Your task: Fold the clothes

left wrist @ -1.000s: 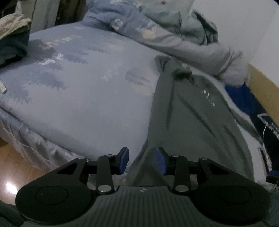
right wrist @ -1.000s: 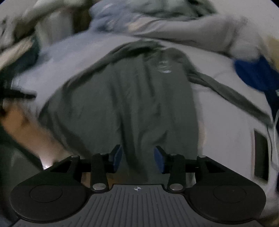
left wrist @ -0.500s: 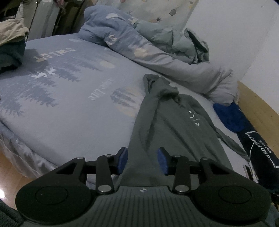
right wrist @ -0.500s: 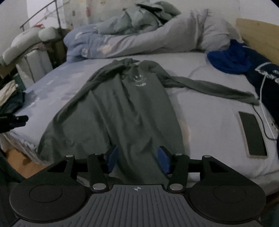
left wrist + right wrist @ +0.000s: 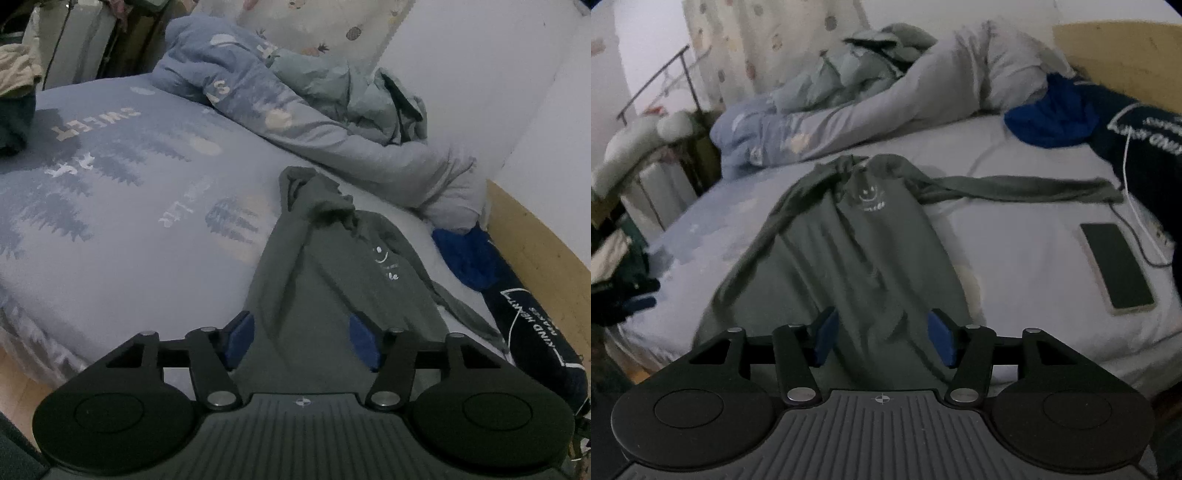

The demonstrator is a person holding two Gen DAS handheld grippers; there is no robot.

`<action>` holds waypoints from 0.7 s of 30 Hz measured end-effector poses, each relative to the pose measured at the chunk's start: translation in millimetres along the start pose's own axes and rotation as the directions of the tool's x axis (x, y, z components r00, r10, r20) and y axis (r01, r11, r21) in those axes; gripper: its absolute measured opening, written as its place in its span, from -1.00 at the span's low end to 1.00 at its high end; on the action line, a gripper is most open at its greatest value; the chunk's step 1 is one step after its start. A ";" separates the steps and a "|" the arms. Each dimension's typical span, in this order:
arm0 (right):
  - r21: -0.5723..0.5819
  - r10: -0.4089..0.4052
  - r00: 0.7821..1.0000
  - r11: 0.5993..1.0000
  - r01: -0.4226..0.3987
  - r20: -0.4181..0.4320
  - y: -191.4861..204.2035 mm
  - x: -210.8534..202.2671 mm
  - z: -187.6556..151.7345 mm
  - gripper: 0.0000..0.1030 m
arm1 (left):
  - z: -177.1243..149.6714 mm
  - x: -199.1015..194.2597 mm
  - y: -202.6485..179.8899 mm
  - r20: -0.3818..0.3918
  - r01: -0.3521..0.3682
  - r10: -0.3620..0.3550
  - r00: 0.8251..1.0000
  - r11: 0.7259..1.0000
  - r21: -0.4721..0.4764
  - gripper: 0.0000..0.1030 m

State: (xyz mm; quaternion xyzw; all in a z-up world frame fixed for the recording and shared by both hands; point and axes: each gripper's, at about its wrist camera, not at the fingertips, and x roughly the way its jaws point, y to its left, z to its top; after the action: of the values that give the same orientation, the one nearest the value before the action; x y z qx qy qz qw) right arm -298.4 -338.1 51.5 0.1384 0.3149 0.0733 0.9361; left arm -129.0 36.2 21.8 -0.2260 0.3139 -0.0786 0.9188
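Note:
A grey-green long-sleeved top (image 5: 332, 266) (image 5: 864, 251) lies spread lengthwise on the bed, its small white print near the collar at the far end. One sleeve (image 5: 1027, 186) stretches out to the right; the other runs down the left side. My left gripper (image 5: 301, 341) is open over the hem's left part, blue pads wide apart with nothing pinched. My right gripper (image 5: 882, 339) is open over the hem nearer the right side, also holding nothing. The hem itself is hidden behind both gripper bodies.
A rumpled blue-grey duvet (image 5: 314, 107) is piled along the far side of the printed bedsheet (image 5: 110, 206). A phone (image 5: 1115, 262) with a white cable, a blue garment (image 5: 1052, 118) and a dark printed garment (image 5: 535, 332) lie at the right. More clothes (image 5: 14, 110) sit at the left edge.
Both grippers have opened wider, from a narrow gap with the hem between the pads to wide apart. The top went from stretched to lying slack on the bed.

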 end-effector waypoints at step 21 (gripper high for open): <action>0.122 -0.092 0.995 0.989 0.086 0.050 -57.8 31.2 3.9 0.24 | 43.9 124.6 -123.0 -0.129 0.194 -0.181 0.975 0.977 0.091 0.51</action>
State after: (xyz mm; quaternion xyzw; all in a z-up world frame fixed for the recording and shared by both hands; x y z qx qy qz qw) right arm -268.4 -386.9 19.1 0.1822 0.2986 0.0086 0.9368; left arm -3.9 -92.2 42.3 -0.2018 0.3415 -0.1947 0.8971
